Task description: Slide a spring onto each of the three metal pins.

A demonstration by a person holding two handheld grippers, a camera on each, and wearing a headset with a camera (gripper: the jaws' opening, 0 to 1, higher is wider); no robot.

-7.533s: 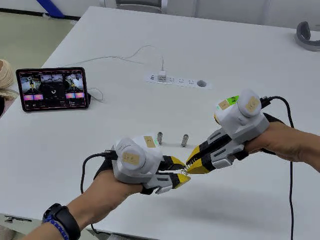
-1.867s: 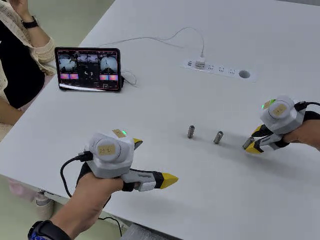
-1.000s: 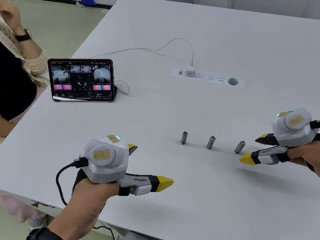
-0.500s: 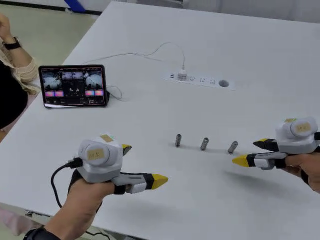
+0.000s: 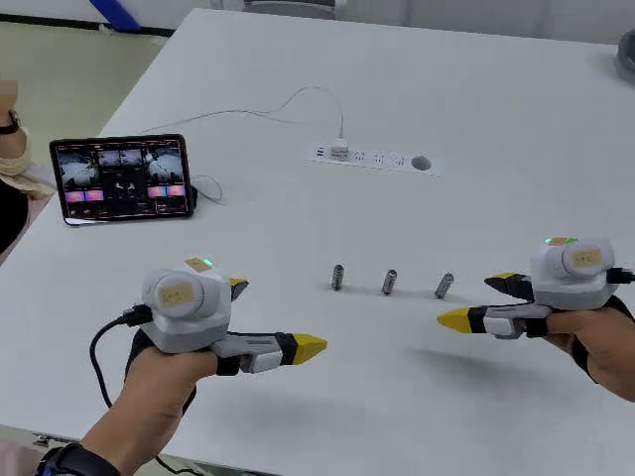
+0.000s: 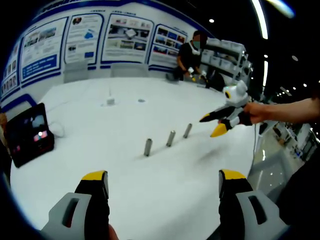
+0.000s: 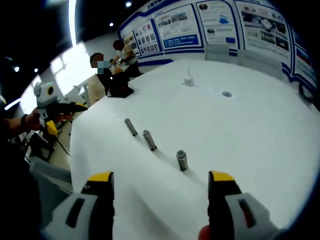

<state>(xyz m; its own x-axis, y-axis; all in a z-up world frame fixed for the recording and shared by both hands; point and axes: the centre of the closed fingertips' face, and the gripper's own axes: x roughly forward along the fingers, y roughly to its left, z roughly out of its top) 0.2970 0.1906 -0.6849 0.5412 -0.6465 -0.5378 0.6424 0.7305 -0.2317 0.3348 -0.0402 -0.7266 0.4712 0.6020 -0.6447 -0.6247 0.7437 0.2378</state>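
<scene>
Since springs (image 5: 444,287) seem seated on all three pins (image 5: 390,283), you hold left tongs (image 5: 276,317) and right tongs (image 5: 474,300) released, well clear.

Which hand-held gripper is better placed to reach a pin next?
Right. The right hand-held gripper hangs open just beside the end pin; the left hand-held gripper, also open, sits farther from any pin.

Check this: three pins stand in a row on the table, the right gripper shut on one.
Wrong: the right gripper is open, clear of the pins, as the right gripper view shows. They do stand in a row on the table.
</scene>
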